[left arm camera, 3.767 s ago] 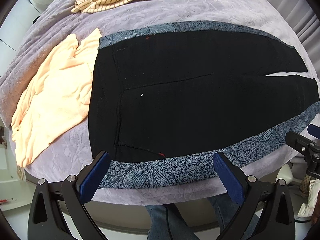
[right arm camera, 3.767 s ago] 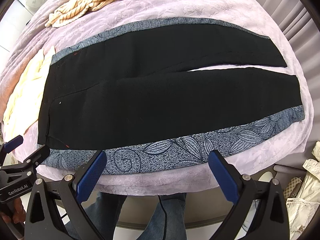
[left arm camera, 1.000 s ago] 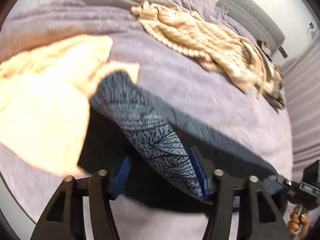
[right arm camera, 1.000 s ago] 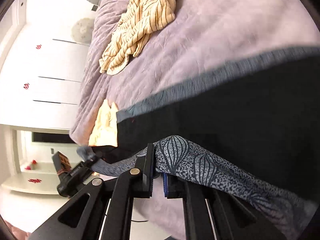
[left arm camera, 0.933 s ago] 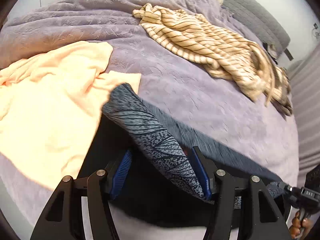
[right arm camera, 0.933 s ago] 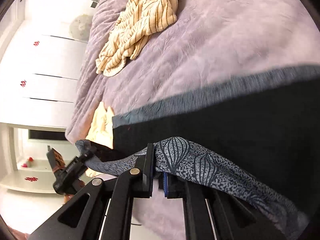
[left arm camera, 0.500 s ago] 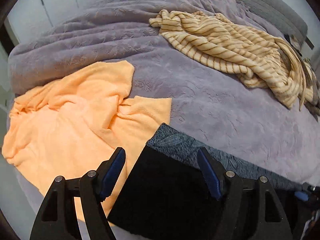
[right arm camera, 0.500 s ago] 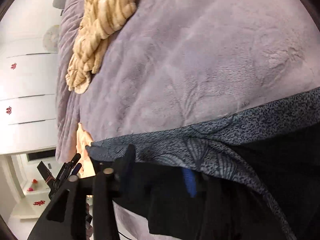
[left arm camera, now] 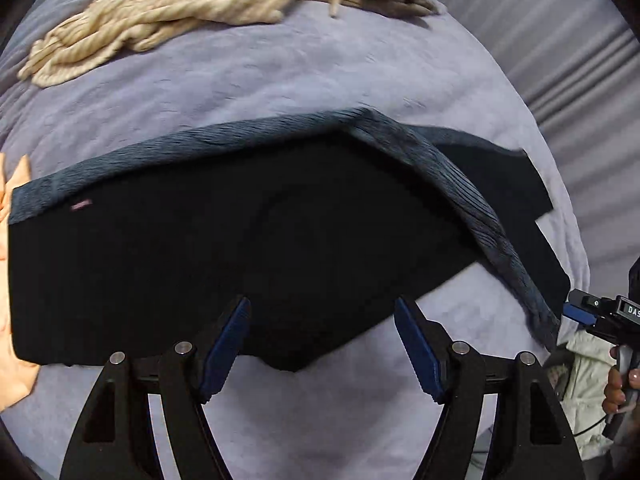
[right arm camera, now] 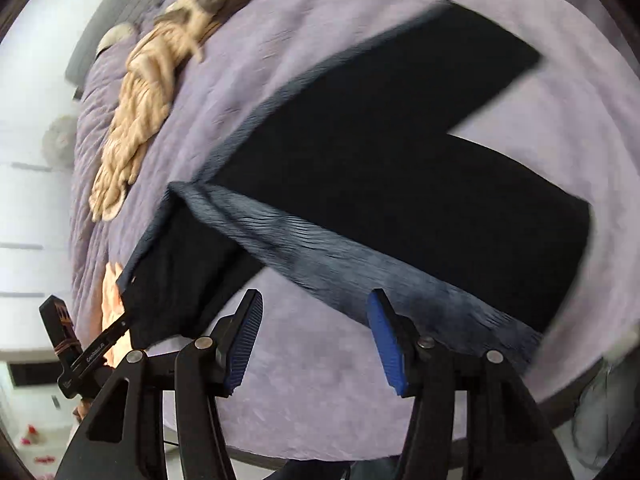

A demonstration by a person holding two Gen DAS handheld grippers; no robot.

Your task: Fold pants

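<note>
Since the earlier frames the pants (left arm camera: pixel 240 248) have been folded lengthwise on the bed (left arm camera: pixel 320 80) and released, both the left hand-held gripper (left arm camera: pixel 322 344) and the right hand-held gripper (right arm camera: pixel 314 340) having just been opened, nothing pinched.

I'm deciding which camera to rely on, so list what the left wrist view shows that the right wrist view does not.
Only the left wrist view: the pants' waist end, squarely, with a small pink tag, the right gripper from the side, and a striped curtain.

Only the right wrist view: both legs splayed in a V with bedspread between them, white cupboards, and the left gripper from the side.

Both: the pants lengthwise-folded but misaligned, the striped beige garment, the peach garment, the lilac bedspread, and open, empty grippers.
</note>
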